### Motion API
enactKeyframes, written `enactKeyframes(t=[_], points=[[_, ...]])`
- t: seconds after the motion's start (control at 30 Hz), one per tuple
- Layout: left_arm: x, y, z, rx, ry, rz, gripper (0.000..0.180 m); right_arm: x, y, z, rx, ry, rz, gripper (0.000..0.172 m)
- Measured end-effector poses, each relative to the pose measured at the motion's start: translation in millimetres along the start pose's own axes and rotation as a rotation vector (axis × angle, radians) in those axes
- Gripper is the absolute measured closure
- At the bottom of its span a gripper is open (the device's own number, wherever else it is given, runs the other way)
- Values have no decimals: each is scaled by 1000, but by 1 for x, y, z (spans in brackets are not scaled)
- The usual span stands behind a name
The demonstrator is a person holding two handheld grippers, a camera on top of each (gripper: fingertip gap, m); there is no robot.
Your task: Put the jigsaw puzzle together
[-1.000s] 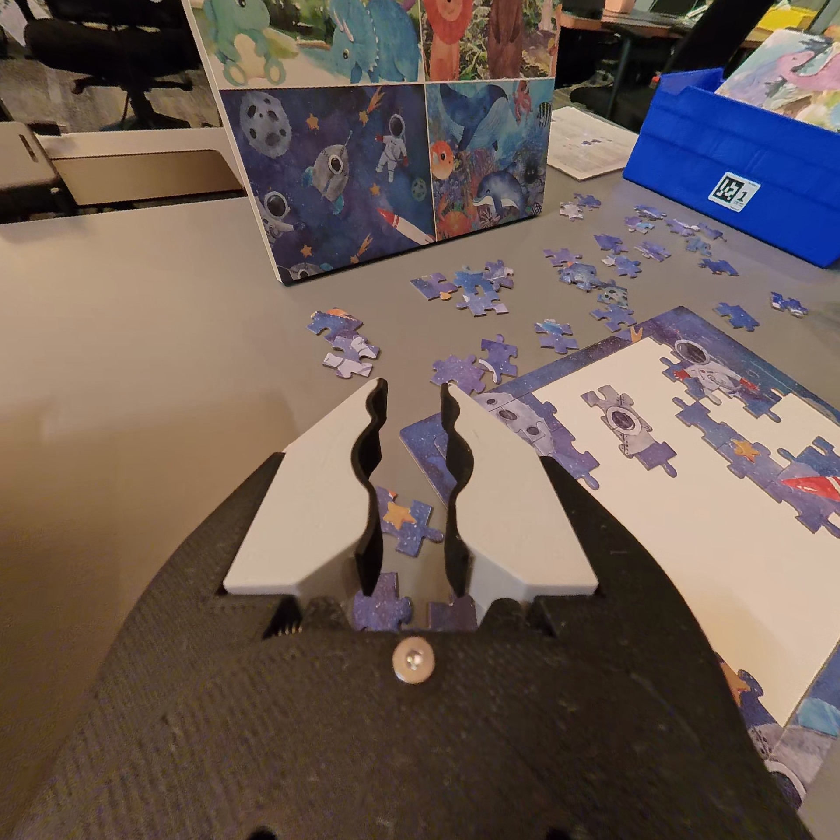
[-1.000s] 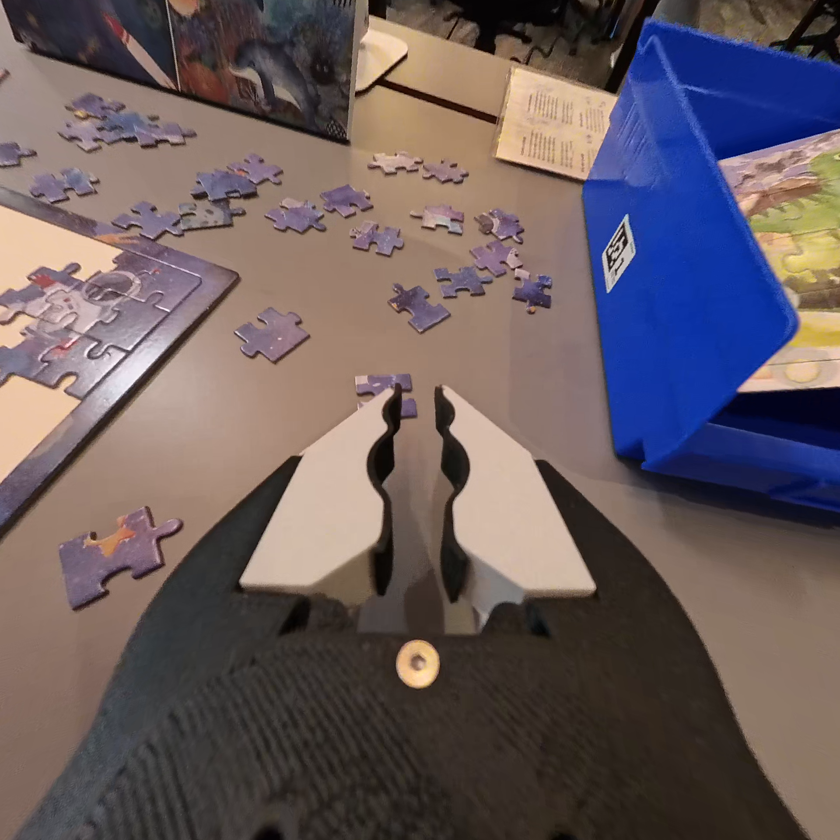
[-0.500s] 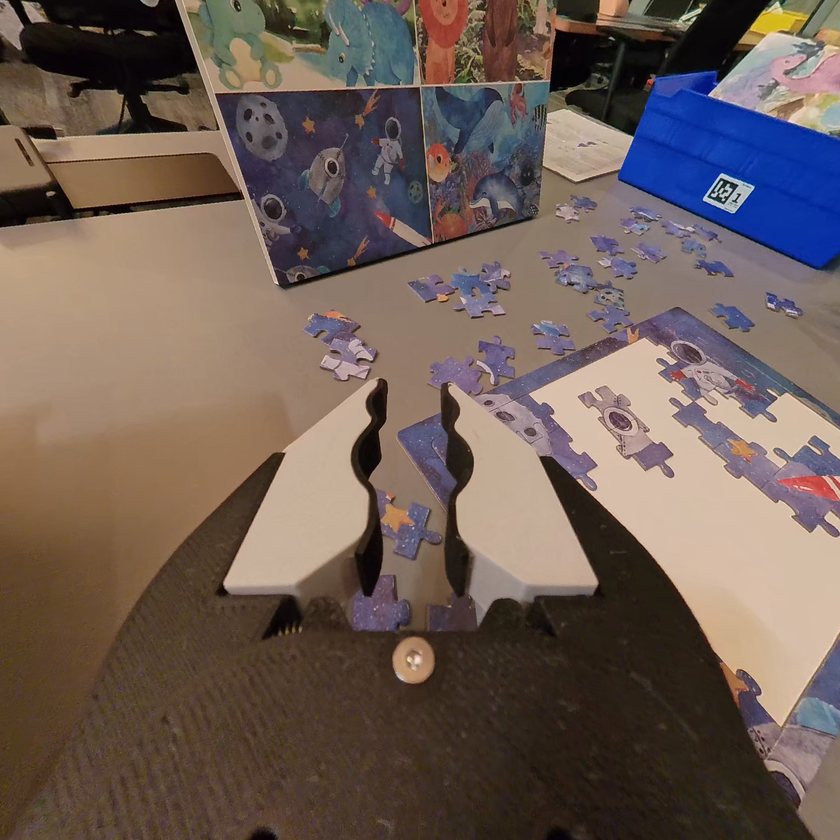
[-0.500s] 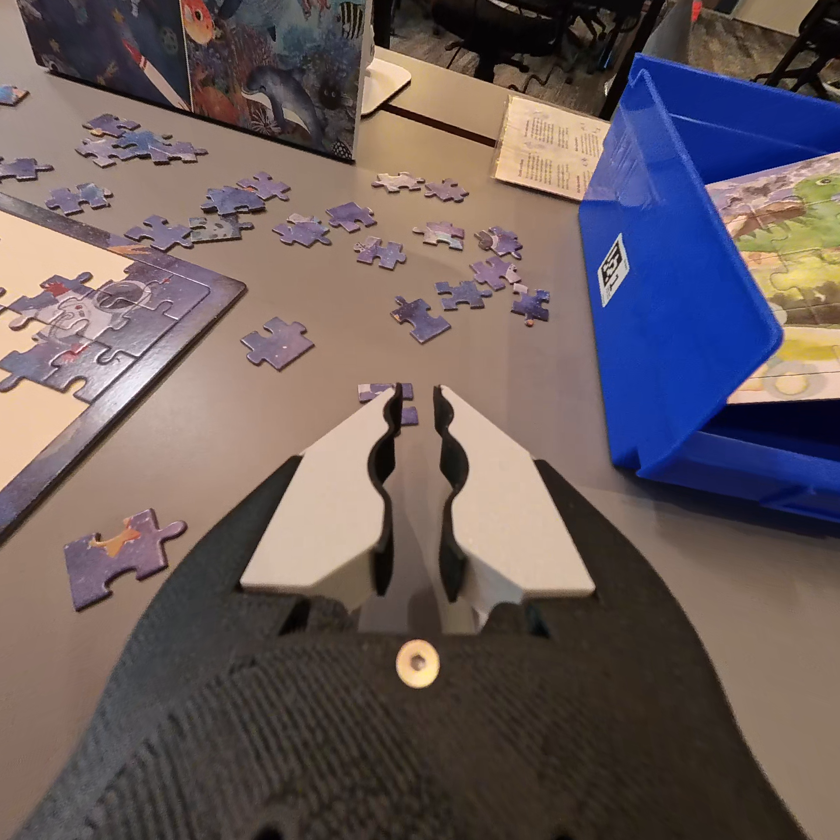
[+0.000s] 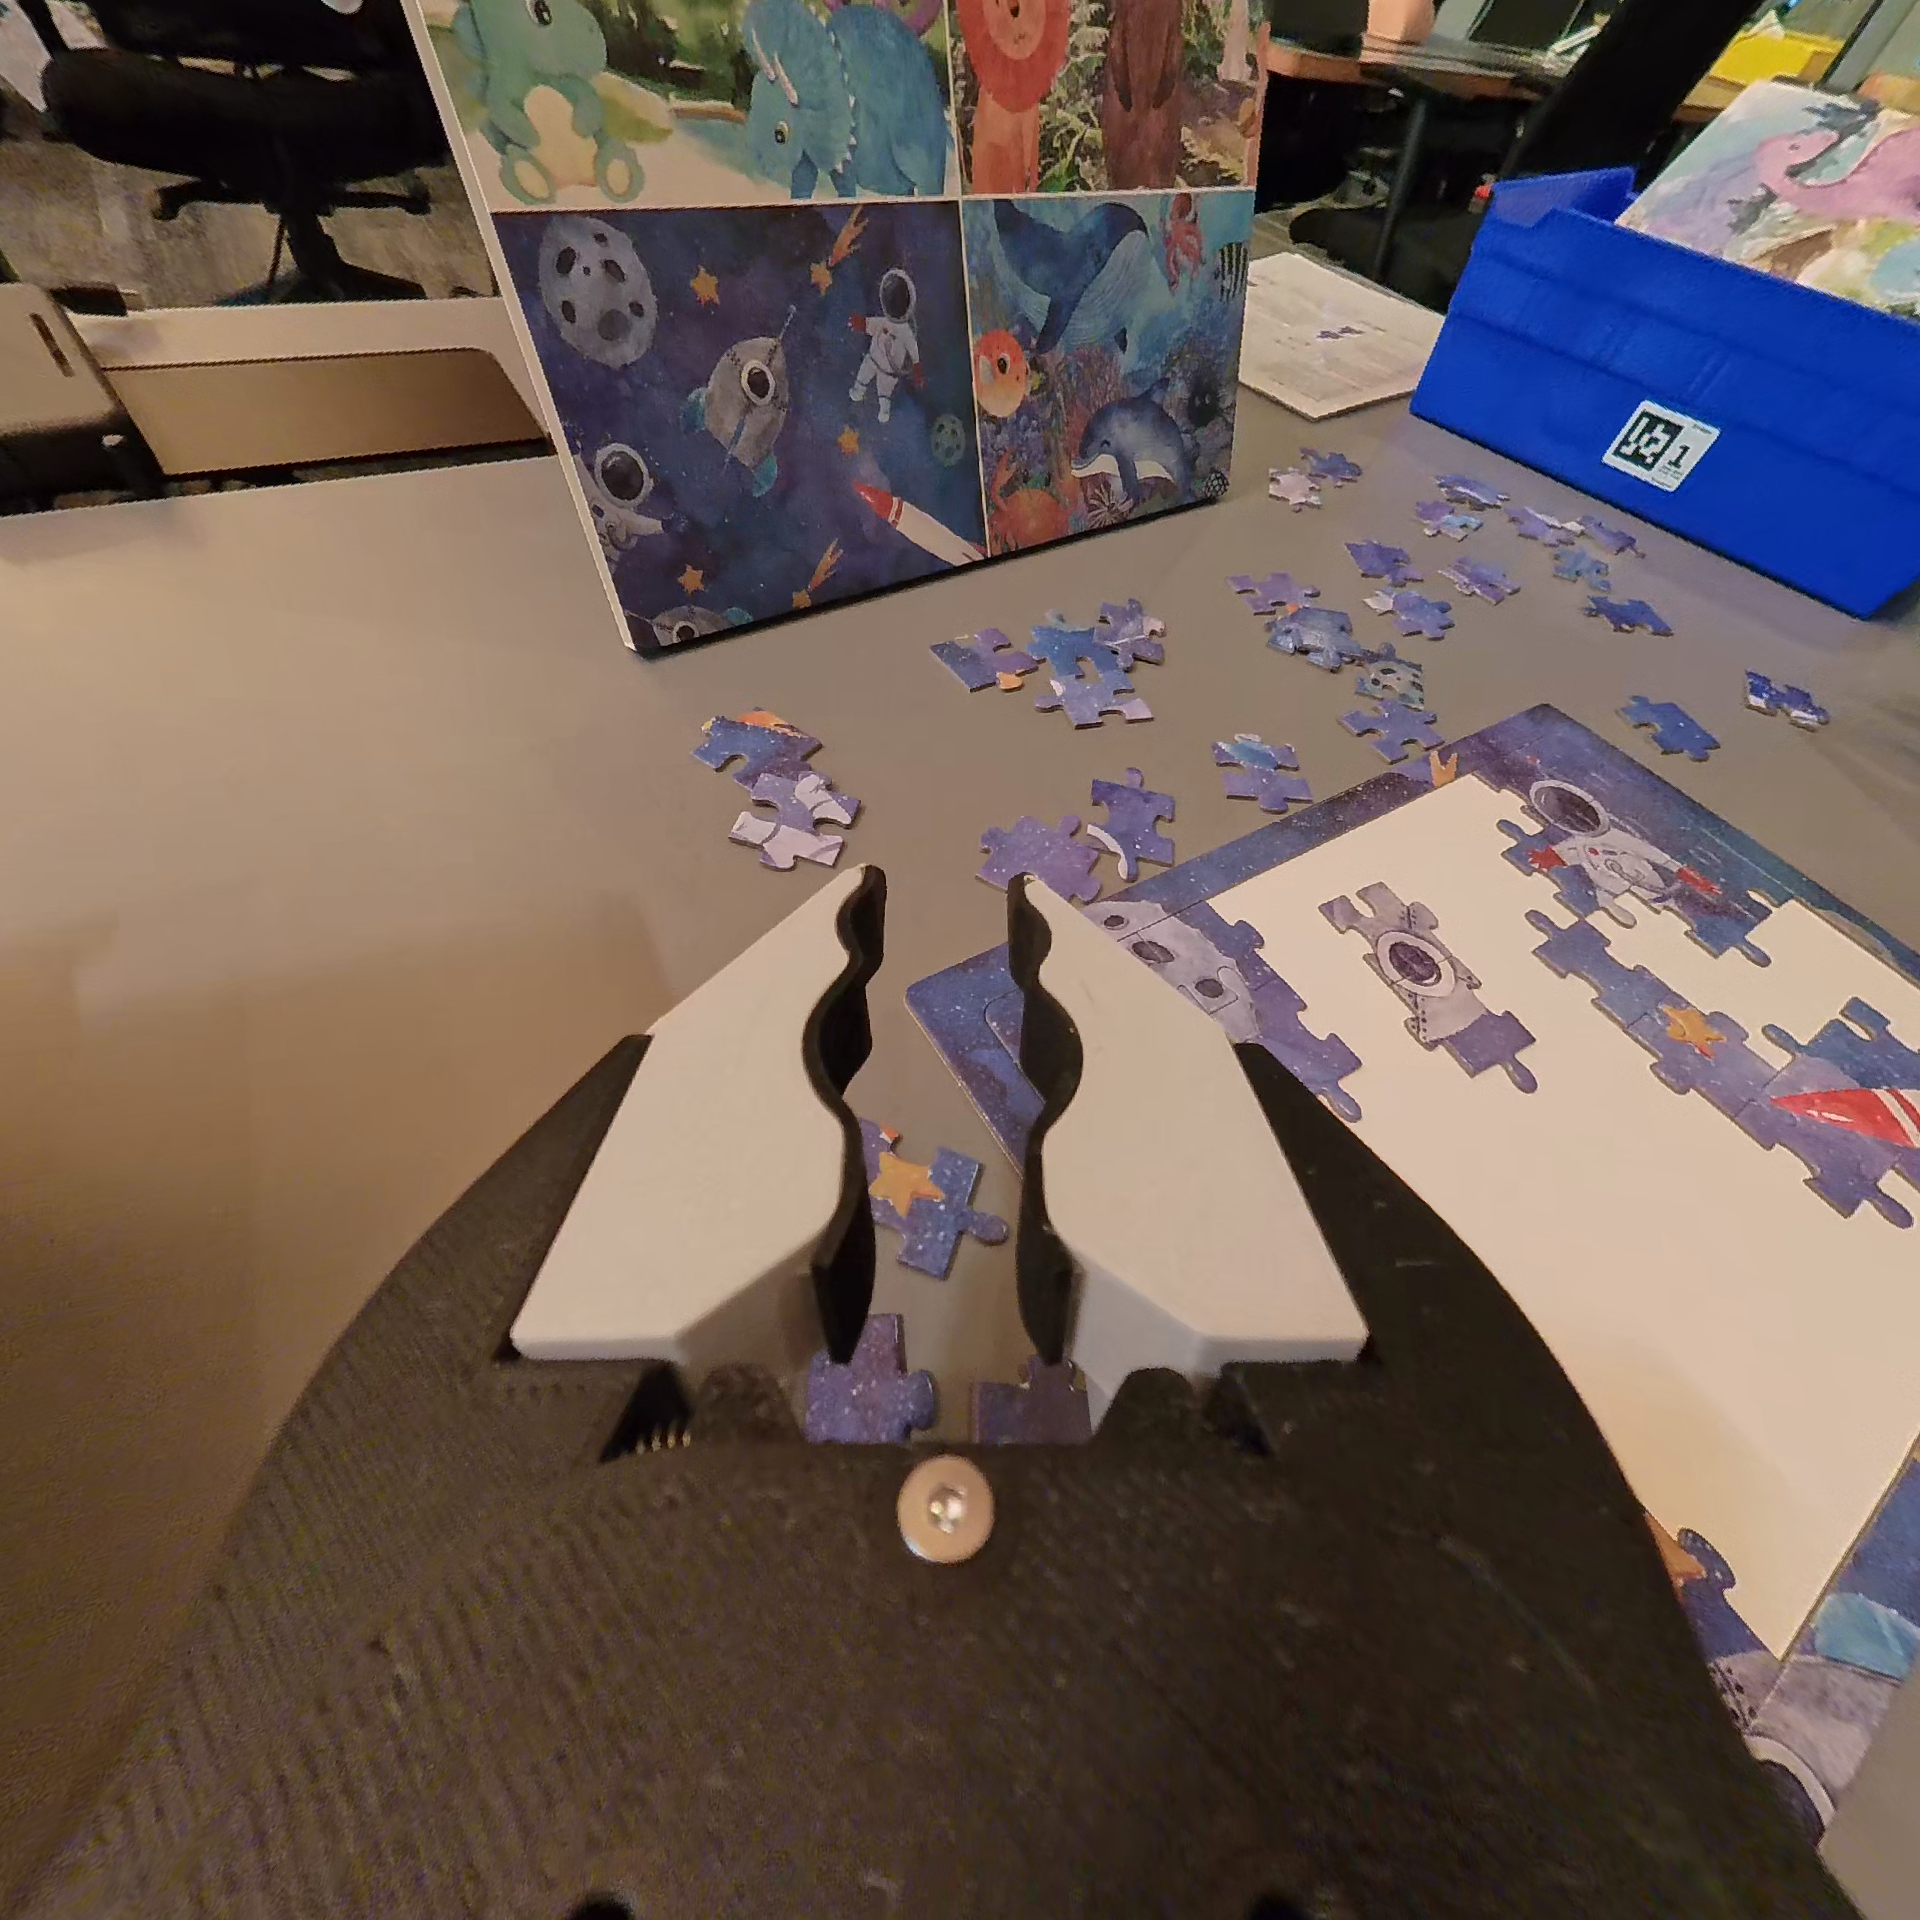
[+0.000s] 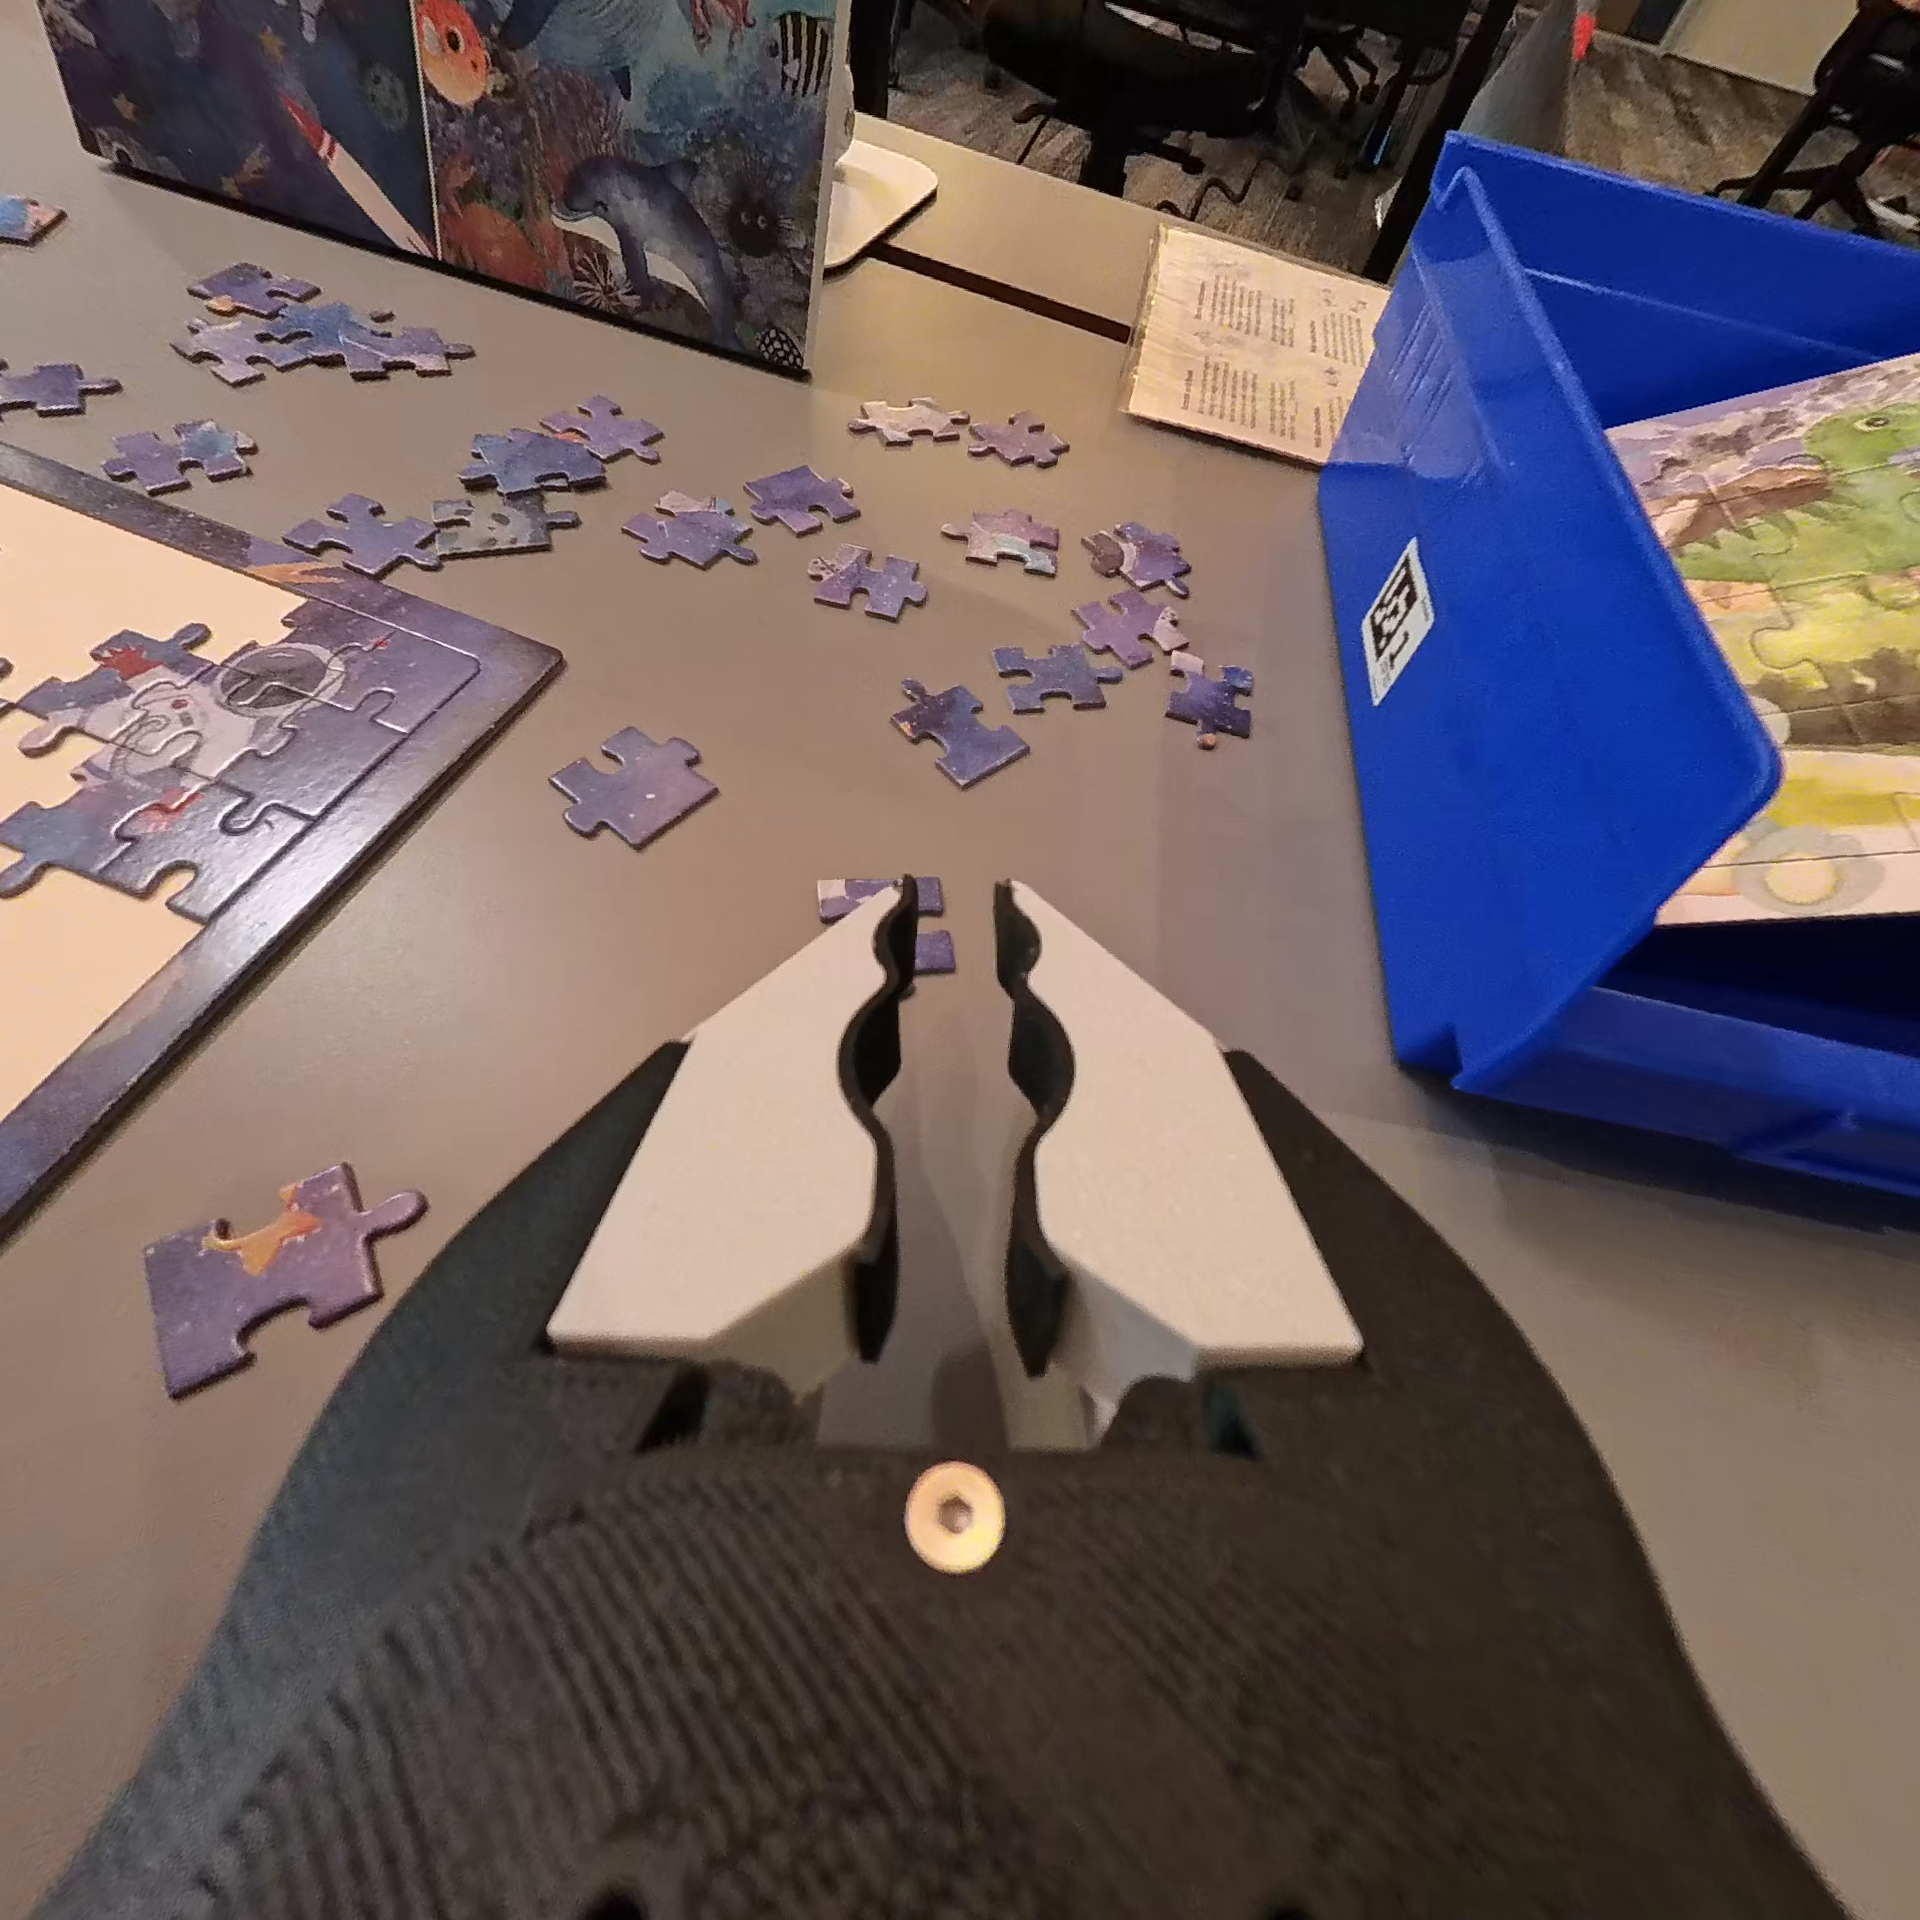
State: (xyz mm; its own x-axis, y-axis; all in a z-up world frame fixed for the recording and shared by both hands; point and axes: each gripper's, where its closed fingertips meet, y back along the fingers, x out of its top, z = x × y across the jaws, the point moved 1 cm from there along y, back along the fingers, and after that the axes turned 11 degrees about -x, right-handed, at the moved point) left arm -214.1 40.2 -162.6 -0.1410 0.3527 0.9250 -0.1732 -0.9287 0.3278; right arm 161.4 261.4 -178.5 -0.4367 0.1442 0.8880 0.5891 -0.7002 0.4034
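Observation:
My left gripper is open and empty above the grey table, at the near left corner of the puzzle board. The board is partly filled with blue space pieces. A loose blue piece with an orange star lies on the table below the gap between my fingers. My right gripper is open and empty. A small blue piece lies flat on the table at its left fingertip, partly hidden by it. The board's far corner is to the left in the right wrist view.
Several loose blue pieces are scattered over the table. A picture-covered puzzle box stands at the back. A blue bin holding another puzzle is close on the right. A printed sheet lies behind it. The gap from one gripper's tips to the other's is roughly 45 cm.
Both views shift only slightly; the right gripper has drawn back and up a little. Both jaws stay as they were, and no piece has moved.

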Motion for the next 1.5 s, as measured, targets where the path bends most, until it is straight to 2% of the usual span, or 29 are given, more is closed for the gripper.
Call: enactKeyframes(t=[1.5], points=[[0, 0, 0, -1, 2, 0, 159, -2, -2, -2, -2, 17, -17, 158]])
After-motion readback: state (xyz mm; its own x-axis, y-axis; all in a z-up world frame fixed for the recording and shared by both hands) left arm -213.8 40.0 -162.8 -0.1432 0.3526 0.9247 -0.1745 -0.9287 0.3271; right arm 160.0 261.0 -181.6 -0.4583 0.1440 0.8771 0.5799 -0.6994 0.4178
